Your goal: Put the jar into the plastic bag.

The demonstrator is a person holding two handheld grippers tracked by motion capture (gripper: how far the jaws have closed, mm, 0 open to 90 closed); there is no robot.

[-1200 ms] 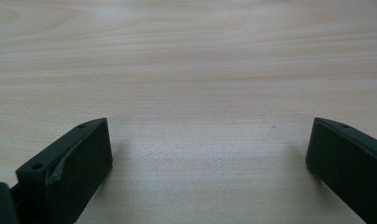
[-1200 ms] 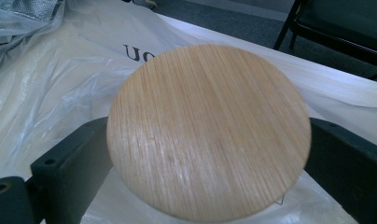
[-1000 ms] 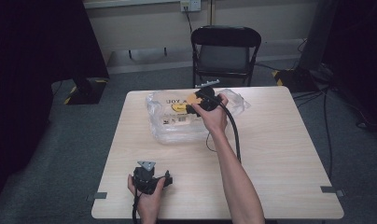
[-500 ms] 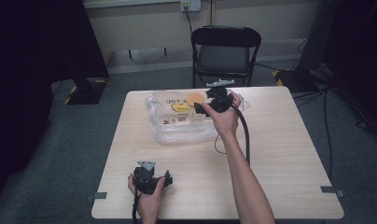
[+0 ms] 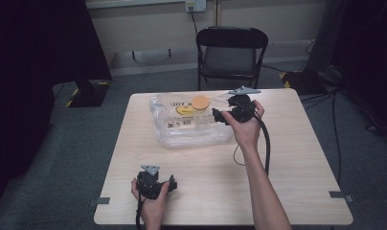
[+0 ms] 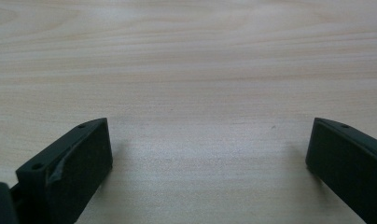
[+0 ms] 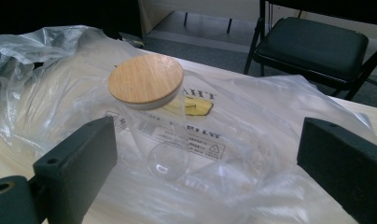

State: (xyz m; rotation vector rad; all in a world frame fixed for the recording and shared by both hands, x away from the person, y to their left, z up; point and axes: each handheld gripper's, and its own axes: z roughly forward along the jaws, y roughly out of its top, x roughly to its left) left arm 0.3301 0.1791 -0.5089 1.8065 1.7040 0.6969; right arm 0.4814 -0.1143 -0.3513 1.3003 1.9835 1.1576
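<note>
Jar (image 7: 151, 123) with wood lid (image 7: 145, 78) stands upright on the plastic bag (image 7: 252, 140), frame centre-left in the right gripper view; upper centre of the table (image 5: 287, 191) from high. Right gripper (image 7: 207, 163) jaws wide, empty, jar just ahead. Left gripper (image 5: 172, 184) at lower left, jaws apart, nothing between. Risk: glass looks slick and the bag loose; an off-centre pinch may tip the jar or snag plastic.

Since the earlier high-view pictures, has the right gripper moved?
Yes. The right gripper has shifted rightwards, from over the middle of the plastic bag to the bag's right edge, nearer the table's right side.
</note>
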